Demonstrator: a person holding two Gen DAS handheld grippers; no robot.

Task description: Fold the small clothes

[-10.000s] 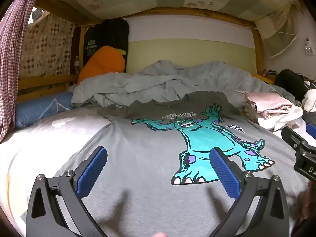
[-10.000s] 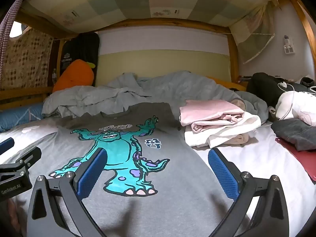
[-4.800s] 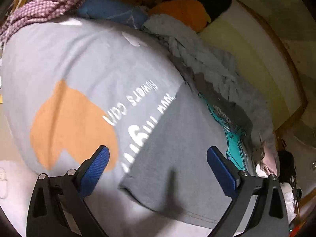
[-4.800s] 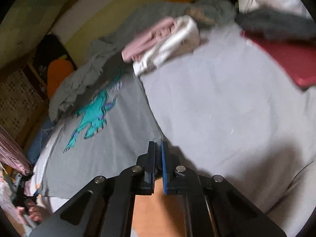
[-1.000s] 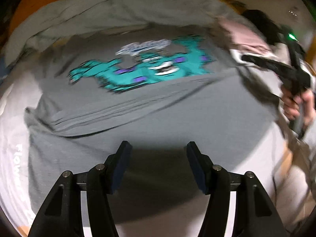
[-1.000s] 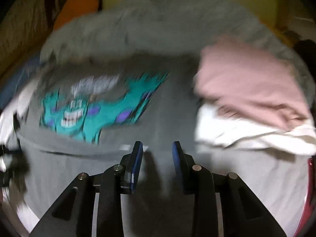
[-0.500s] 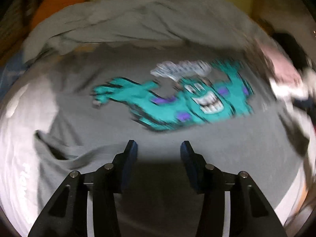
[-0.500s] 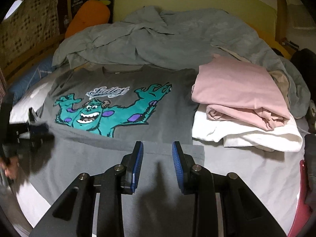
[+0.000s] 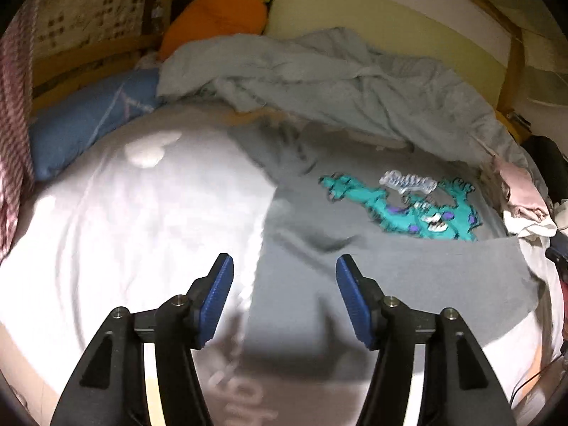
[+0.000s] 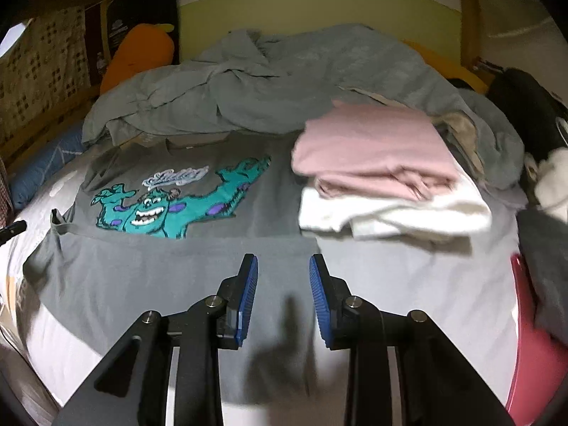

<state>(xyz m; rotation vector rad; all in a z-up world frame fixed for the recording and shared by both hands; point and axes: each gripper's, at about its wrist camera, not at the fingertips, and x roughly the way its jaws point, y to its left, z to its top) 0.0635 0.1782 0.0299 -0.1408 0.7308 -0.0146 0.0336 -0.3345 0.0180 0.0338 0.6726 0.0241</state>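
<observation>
With the grey T-shirt (image 10: 170, 277) now hem-folded over its monster print at the bed's near edge, my left gripper (image 9: 284, 298) has swung toward its left side, jaws opening on nothing (sleeve fold next, I judge), while my right gripper (image 10: 283, 298) hangs part-spread and empty.

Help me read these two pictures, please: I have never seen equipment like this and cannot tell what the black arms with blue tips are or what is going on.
No robot here: a person holds a pair of hand tongs in each hand, and a wide-angle camera on each looks along its fingers. One picture is from the left tongs, the other from the right tongs. Both hang over a bed and grip nothing; the left jaws are opening, the right stand a little apart. On the white sheet lies a grey T-shirt with a teal monster print, its lower part folded up over the print's legs. Beside it sits a stack of folded clothes, pink on white. Behind lie a rumpled grey blanket and an orange plush.
</observation>
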